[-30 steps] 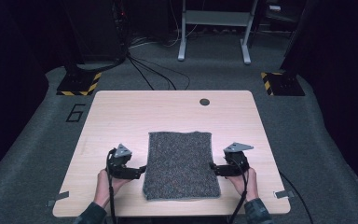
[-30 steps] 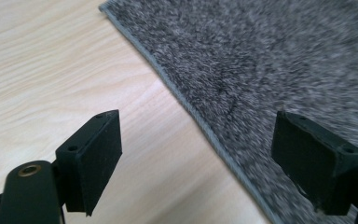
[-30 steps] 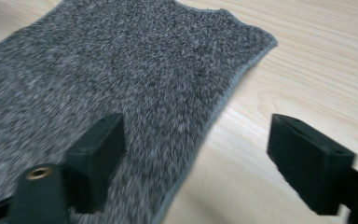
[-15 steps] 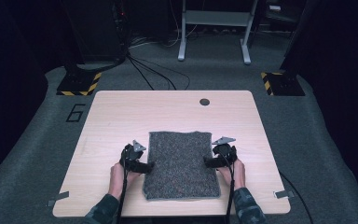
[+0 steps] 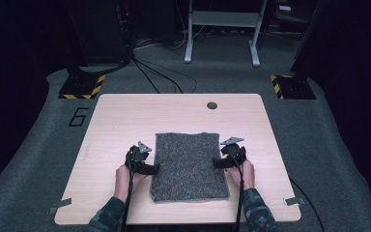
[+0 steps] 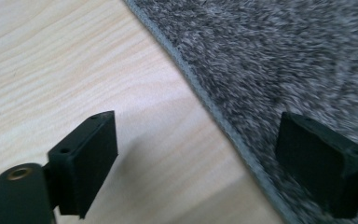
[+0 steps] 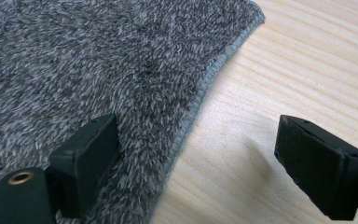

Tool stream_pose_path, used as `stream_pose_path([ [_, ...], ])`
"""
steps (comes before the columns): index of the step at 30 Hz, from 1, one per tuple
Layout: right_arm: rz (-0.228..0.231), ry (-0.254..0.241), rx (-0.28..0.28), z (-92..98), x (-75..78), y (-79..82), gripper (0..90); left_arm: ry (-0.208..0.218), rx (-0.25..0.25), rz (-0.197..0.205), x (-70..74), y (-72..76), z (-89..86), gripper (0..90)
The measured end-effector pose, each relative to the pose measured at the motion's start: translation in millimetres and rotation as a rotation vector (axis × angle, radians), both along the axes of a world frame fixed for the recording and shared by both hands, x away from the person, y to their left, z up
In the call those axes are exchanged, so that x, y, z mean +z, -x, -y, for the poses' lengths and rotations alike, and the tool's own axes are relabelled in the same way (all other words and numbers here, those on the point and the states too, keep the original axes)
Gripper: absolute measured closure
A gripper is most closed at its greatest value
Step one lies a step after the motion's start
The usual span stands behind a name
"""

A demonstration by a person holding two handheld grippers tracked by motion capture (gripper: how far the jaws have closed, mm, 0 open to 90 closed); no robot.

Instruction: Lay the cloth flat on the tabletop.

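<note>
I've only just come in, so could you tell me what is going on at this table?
A person holds a gripper in each hand at either side edge of a grey fluffy cloth lying flat on the wooden table. The left gripper and right gripper both stand open, each straddling a hem; nothing is gripped yet.

Flat grey fleecy cloth mat [image 5: 190, 165]: rough fuzzy pile, stitched smooth hem. Pale wood-grain rectangular tabletop [image 5: 125, 116]: smooth, low satin sheen. Black left gripper [image 6: 214, 163] and right gripper [image 7: 196, 163]: matt hard plastic pads, one brass-looking rivet each.
</note>
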State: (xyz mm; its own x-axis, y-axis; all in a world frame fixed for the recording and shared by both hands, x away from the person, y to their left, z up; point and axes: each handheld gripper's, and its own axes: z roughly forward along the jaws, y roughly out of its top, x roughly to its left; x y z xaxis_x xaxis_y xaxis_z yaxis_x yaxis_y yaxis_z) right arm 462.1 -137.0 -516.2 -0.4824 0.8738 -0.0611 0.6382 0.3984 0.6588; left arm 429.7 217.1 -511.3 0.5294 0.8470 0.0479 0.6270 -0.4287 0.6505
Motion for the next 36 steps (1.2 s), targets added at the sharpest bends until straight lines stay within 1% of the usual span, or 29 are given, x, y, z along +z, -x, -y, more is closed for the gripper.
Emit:
stream_pose_path([
  [1,-0.001,-0.001,0.001,0.5,0.0,0.2,13.3,0.007,-0.006,0.006,2.9,5.9,-0.5,11.3],
  [2,-0.001,-0.004,0.0,0.5,-0.2,0.8,13.3,0.012,-0.015,0.003,4.6,10.1,-0.7,11.3],
  [3,0.0,-0.002,0.0,0.5,-0.1,1.0,13.3,0.018,-0.035,-0.002,7.5,17.8,-1.1,11.3],
  [4,0.001,0.0,-0.005,0.1,0.0,1.4,13.3,0.019,-0.041,0.006,7.9,22.8,-0.4,11.4],
  [5,-0.006,0.0,-0.011,-0.5,0.4,2.0,13.3,0.008,-0.061,0.009,8.8,29.5,0.1,11.4],
  [6,-0.002,0.002,-0.014,-1.0,0.3,2.2,13.4,0.01,-0.079,0.002,9.4,36.1,0.0,11.5],
  [7,0.004,0.011,-0.012,-0.9,0.3,2.0,13.3,0.008,-0.092,0.009,9.0,42.8,-0.4,11.6],
  [8,0.008,0.012,-0.01,-0.9,0.3,1.9,13.3,0.016,-0.105,0.013,7.4,50.7,-2.2,11.9],
  [9,0.01,0.014,-0.012,-1.0,0.3,1.9,13.4,0.021,-0.113,0.003,6.8,54.7,-3.8,12.4],
  [10,0.013,0.017,-0.017,-0.8,0.5,2.1,13.4,0.023,-0.119,0.008,5.4,59.7,-5.5,12.3],
  [11,0.004,0.014,-0.026,-0.8,0.7,2.6,13.4,0.028,-0.126,-0.001,4.3,64.7,-7.0,12.3],
  [13,0.008,0.012,-0.021,0.0,0.4,1.9,13.4,0.009,-0.143,-0.008,1.8,73.3,-9.2,12.3],
  [14,0.014,0.009,-0.03,-0.4,0.0,1.6,13.4,0.006,-0.147,-0.009,0.4,75.6,-9.5,12.4],
  [16,0.009,0.017,-0.03,-1.1,0.6,1.7,13.5,-0.029,-0.169,-0.024,-1.3,80.4,-10.5,12.4],
  [17,0.012,0.024,-0.029,-1.2,0.8,1.5,13.5,-0.024,-0.167,-0.026,-3.0,82.2,-11.1,12.4],
  [19,0.012,0.024,-0.032,-1.3,0.8,1.8,13.5,-0.025,-0.177,-0.033,-4.3,84.6,-13.6,12.5],
  [20,0.012,0.024,-0.032,-1.3,0.8,1.8,13.5,-0.02,-0.17,-0.031,-4.7,85.4,-14.7,12.5],
  [21,0.0,0.018,-0.043,-1.7,1.2,2.8,13.5,-0.024,-0.168,-0.036,-4.3,86.0,-16.6,12.5],
  [22,0.011,0.022,-0.031,-0.1,0.9,1.8,13.5,-0.023,-0.169,-0.033,-4.5,85.8,-17.9,12.4],
  [23,0.007,0.02,-0.033,0.1,1.0,2.0,13.5,-0.019,-0.169,-0.038,-4.5,85.7,-19.2,12.4],
  [24,0.013,0.02,-0.036,0.7,0.6,1.8,13.5,-0.018,-0.167,-0.034,-4.6,85.6,-20.0,12.3],
  [26,0.0,0.013,-0.045,1.5,1.0,2.8,13.5,-0.003,-0.163,-0.046,-4.0,85.2,-21.5,11.9],
  [27,0.009,0.014,-0.036,2.6,0.6,2.2,13.5,-0.001,-0.158,-0.045,-3.3,84.3,-22.7,11.3],
  [29,0.006,0.018,-0.032,3.2,1.0,2.8,13.5,0.021,-0.136,-0.039,-1.7,81.3,-26.1,10.0],
  [30,-0.001,0.019,-0.031,3.4,1.5,3.4,13.5,0.018,-0.133,-0.035,-0.7,79.8,-27.9,9.5],
  [31,-0.004,0.021,-0.031,3.6,1.7,3.8,13.5,0.027,-0.125,-0.028,0.1,77.8,-29.7,9.3],
  [32,-0.017,0.015,-0.035,3.5,2.3,5.2,13.5,0.036,-0.114,-0.032,1.6,75.3,-32.1,8.8],
  [35,-0.008,-0.012,-0.035,6.6,4.2,9.0,13.5,0.062,-0.095,-0.03,4.4,68.1,-39.2,7.6],
  [36,-0.004,-0.033,-0.036,9.0,8.3,12.3,13.8,0.068,-0.092,-0.035,5.4,66.1,-41.0,6.3],
])
